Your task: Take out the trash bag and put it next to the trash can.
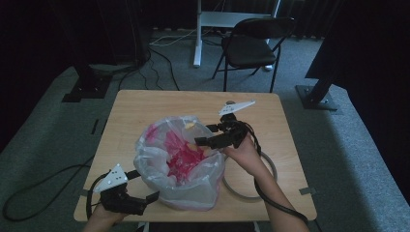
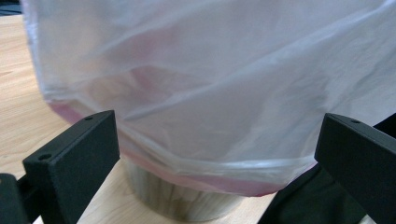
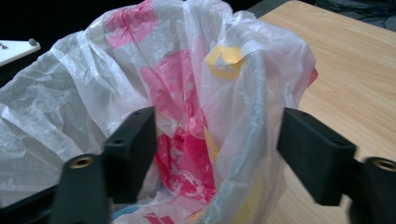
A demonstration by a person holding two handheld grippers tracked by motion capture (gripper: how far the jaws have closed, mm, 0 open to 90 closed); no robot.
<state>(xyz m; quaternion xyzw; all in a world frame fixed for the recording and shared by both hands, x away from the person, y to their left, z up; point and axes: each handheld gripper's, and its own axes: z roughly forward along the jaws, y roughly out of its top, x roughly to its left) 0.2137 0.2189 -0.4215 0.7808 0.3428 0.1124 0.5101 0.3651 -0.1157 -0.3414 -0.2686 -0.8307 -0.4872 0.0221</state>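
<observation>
Right gripper [image 3: 217, 154] jaws spread, straddling the plastic bag [image 1: 179, 159] rim ahead, probably to seat the liner; left gripper [image 2: 217, 154] spread, bag base between

- The high view is looking dim and underexposed, its edges sinking into black.
- Both gripper views are showing brighter, soft daylight; nearest jaws are blurring slightly.
</observation>
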